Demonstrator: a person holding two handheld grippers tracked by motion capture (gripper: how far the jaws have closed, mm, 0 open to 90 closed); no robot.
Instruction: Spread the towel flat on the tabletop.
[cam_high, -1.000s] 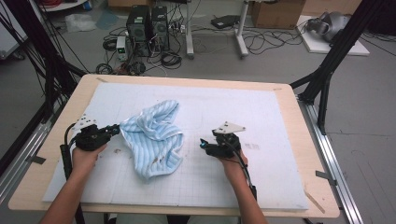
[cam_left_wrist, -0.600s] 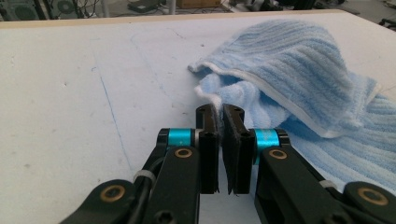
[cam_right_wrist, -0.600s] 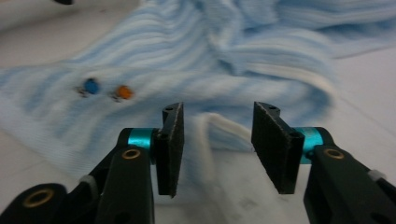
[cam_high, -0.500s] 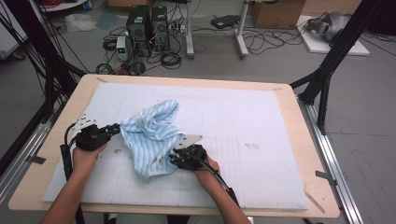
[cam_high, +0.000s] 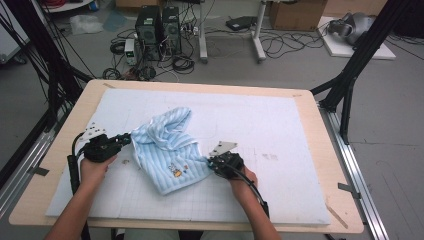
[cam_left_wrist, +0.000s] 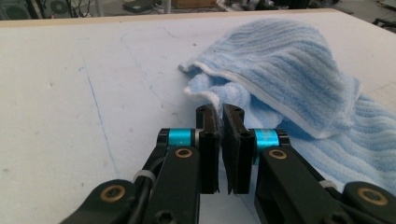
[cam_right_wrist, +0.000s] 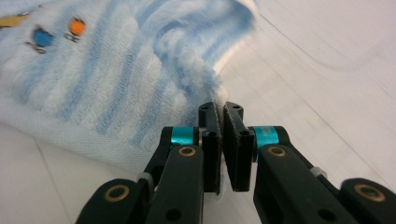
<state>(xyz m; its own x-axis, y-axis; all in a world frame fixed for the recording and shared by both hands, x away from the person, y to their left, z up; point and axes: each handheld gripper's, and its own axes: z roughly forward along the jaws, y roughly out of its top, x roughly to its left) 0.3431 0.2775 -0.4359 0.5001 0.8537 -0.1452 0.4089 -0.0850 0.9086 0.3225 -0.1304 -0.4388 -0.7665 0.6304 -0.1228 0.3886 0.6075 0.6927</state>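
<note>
Item: one light blue striped towel (cam_high: 167, 150), terry cloth with a white hem, lying crumpled on a pale mat (cam_high: 280, 130) that covers a wooden table (cam_high: 330, 200). The cloth bears a small embroidered motif (cam_high: 175, 171) in orange and blue, seen in the high view on the lower flap and in the right gripper view up and to the left of the jaws. Left gripper (cam_high: 124, 139): jaws clenched on the towel's left edge; in the left gripper view (cam_left_wrist: 223, 114) the white hem enters the narrow slot between the two pads, and the bulk of the cloth rises ahead of and to the right of the jaws in a raised, arched fold. To the left of these jaws lies bare mat with faint blue pen lines. Right gripper (cam_high: 211, 163): jaws have just been closing, and now pinch the towel's right-hand corner; in the right gripper view (cam_right_wrist: 223, 109) a fuzzy tuft of cloth sits between the pad tips, with the striped body spreading ahead and to the left of the jaws and bare mat ahead to the right. The towel thus spans the gap between the two grippers, held at opposite edges, its middle resting on the mat. Each gripper is carried in one of the person's hands, forearms entering from the near edge of the table.
</note>
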